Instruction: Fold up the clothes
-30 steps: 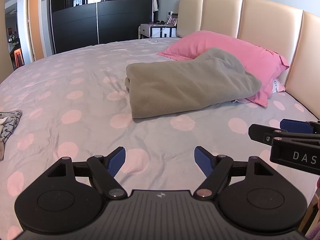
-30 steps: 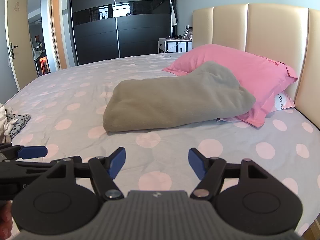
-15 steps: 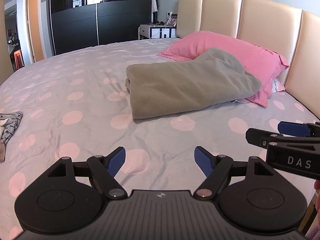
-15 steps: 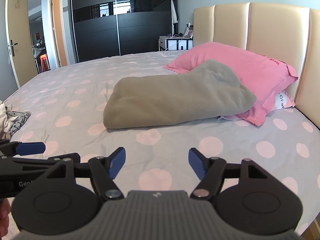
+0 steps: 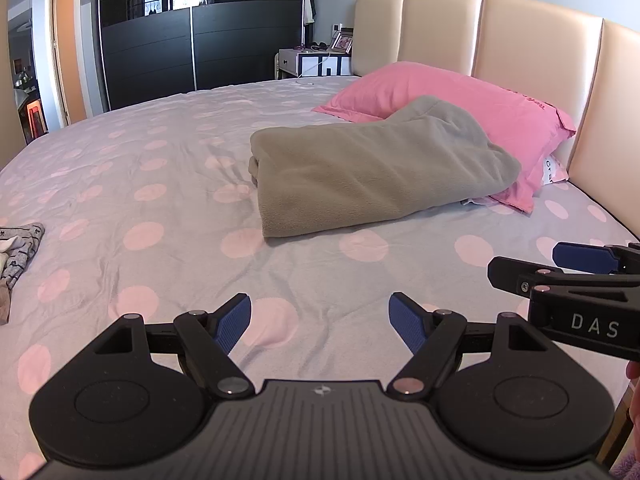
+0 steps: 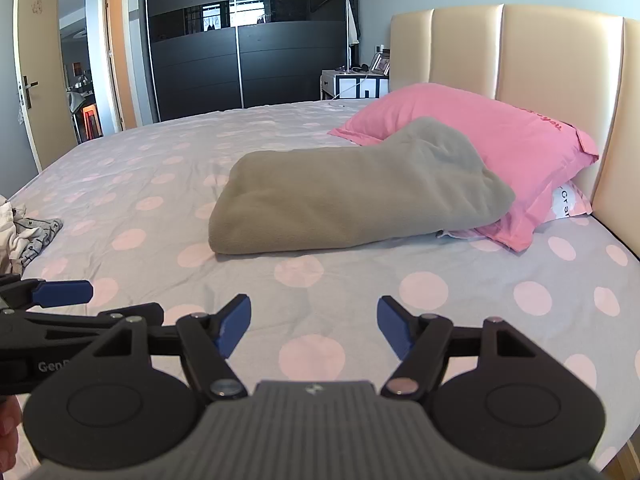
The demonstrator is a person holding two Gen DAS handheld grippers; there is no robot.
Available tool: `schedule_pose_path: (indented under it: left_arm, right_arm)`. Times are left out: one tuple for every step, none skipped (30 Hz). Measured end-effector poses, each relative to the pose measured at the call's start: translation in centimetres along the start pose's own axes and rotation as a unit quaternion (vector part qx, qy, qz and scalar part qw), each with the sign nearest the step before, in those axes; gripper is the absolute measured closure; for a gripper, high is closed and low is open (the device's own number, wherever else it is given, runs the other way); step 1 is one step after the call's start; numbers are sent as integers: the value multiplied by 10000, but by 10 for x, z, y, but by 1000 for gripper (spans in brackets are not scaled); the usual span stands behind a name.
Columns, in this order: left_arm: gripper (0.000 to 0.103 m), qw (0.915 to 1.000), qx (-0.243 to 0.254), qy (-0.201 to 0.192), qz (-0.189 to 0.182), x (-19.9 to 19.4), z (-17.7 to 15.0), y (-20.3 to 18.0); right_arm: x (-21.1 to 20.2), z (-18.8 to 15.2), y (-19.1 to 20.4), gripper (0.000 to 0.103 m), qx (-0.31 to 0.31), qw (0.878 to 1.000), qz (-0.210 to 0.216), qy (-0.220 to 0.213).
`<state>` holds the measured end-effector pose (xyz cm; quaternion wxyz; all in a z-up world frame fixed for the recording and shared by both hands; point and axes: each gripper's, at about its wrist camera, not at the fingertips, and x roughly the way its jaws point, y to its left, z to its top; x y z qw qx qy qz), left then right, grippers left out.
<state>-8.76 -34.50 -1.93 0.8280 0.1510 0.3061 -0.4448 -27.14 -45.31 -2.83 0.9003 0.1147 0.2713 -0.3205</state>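
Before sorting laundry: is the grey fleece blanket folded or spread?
Folded: the grey fleece blanket shows stacked layers along its left edge, leaning on the pink pillow.

This is a bedroom in a home. A wide bed (image 6: 360, 300) with a grey sheet dotted in pink fills most of the frame, backed at the right by a padded cream headboard (image 6: 500, 52). A pink pillow (image 6: 480, 128) leans against it, with a folded grey blanket (image 6: 340, 200) across its front. At the upper left stand a dark sliding-door wardrobe (image 6: 240, 40) and an open door (image 6: 40, 72). Beside the headboard is what looks like a bedside table (image 5: 312, 62) with small framed photos.
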Motion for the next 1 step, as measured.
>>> schedule_pose_path:
  left_arm:
    - [28,10000,-11,-7,10,0,0,0]
  right_arm:
    - [0,0,0,31,1,10000,1,-1]
